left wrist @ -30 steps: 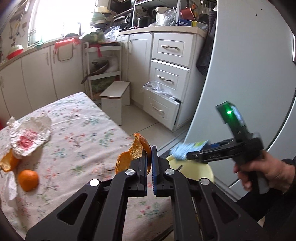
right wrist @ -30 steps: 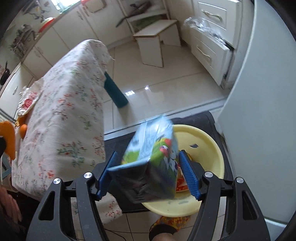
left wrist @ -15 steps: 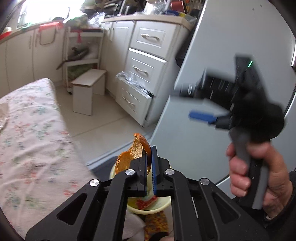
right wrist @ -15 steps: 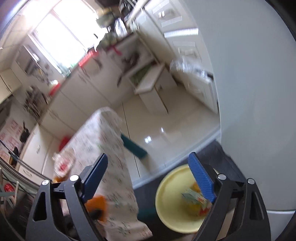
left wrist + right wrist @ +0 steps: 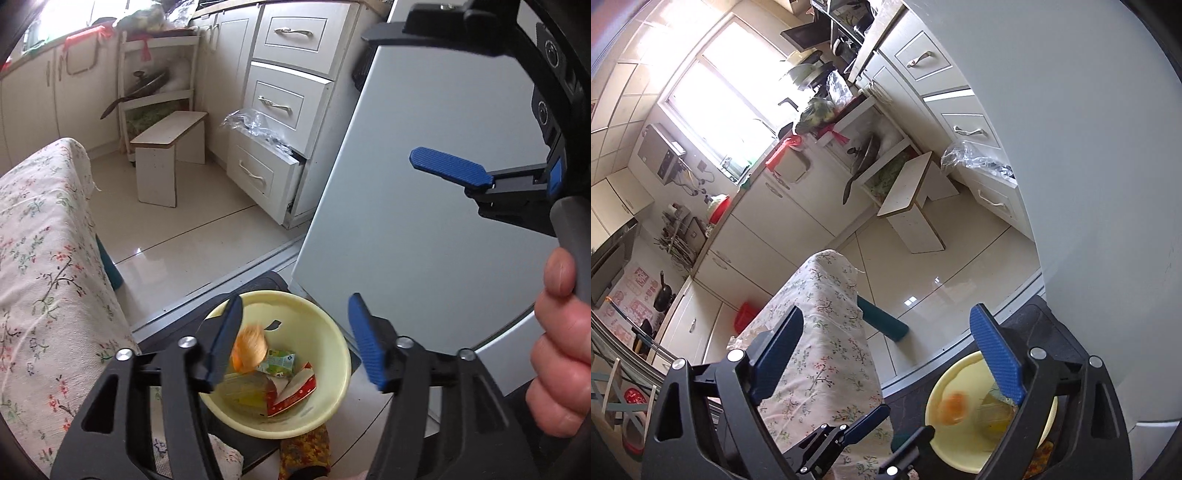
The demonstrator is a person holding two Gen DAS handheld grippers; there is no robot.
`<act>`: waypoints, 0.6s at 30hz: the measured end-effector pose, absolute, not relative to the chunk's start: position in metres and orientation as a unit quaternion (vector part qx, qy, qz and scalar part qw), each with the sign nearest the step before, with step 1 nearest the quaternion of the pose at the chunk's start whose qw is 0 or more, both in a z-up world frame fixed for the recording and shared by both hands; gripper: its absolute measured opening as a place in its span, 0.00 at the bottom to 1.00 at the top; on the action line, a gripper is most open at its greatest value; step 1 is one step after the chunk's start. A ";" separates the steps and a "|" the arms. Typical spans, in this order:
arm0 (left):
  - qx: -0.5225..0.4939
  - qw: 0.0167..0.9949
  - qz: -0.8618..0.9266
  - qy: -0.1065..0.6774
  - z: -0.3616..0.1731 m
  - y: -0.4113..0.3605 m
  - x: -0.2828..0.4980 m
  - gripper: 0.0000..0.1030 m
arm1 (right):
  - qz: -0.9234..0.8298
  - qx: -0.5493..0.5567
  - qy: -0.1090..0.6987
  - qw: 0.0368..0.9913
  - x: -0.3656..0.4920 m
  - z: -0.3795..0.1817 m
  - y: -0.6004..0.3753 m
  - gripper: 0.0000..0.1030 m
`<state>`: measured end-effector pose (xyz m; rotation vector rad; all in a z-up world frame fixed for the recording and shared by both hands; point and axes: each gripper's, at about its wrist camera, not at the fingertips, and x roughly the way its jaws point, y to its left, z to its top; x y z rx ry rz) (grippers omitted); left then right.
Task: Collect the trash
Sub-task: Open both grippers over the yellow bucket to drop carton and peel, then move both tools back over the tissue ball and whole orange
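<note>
Peel released over the basin: both of your grippers stand empty above it.

In the left wrist view your left gripper [image 5: 295, 343] has just been opening, and its jaws now stand apart with the orange peel [image 5: 250, 348] blurred just inside the left finger, touching neither pad and seemingly dropping into the yellow basin [image 5: 334, 387] at lower centre. Cartons [image 5: 291, 384] already lie in that basin. Your right gripper [image 5: 886, 350] has likewise been opening and holds nothing; in its own view the basin sits at lower right, under the right finger. Any trash left to collect would be back on the floral tablecloth [image 5: 33, 280] filling the left of the frame, so the left gripper looks nearer. The white fridge door [image 5: 424, 240] crowds the right side; the stool [image 5: 166, 155] stands well apart.
</note>
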<state>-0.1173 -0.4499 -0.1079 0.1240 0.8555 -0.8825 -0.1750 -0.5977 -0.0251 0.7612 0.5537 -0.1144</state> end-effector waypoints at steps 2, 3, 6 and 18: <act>0.062 0.819 -0.407 0.399 -0.106 -0.448 -0.118 0.61 | -0.052 0.366 0.265 0.890 -0.176 -0.024 -0.596 0.86; 0.063 0.821 -0.405 0.398 -0.104 -0.446 -0.118 0.64 | -0.051 0.366 0.265 0.890 -0.175 -0.023 -0.595 0.86; 0.064 0.830 -0.394 0.390 -0.096 -0.439 -0.119 0.74 | -0.050 0.364 0.267 0.891 -0.174 -0.022 -0.594 0.87; 0.083 0.872 -0.324 0.357 -0.057 -0.349 -0.126 0.92 | -0.055 0.248 0.298 0.920 -0.158 -0.005 -0.545 0.89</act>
